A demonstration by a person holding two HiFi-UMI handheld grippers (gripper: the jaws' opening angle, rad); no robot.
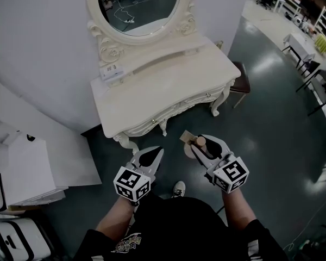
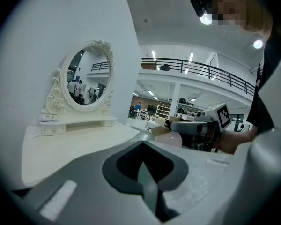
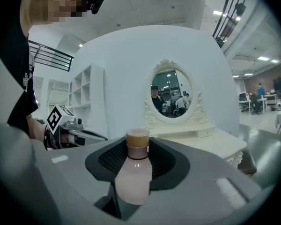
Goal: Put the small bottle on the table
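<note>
A small pale pink bottle point(image 3: 133, 175) with a tan cap sits between the jaws of my right gripper point(image 3: 138, 172), which is shut on it. In the head view that right gripper point(image 1: 202, 145) holds the bottle point(image 1: 199, 143) above the dark floor, just in front of the cream dressing table point(image 1: 152, 86). My left gripper point(image 1: 155, 155) hovers beside it to the left, jaws shut with nothing between them. From the left gripper view, the left gripper point(image 2: 143, 172) points past the table top point(image 2: 70, 144), and the bottle point(image 2: 171, 137) shows at the right.
An oval mirror point(image 1: 138, 7) in an ornate frame stands at the back of the table, with a small white box point(image 1: 112, 70) at its left foot. A brown stool point(image 1: 240, 79) stands to the table's right. White shelving point(image 1: 22, 167) is at the left.
</note>
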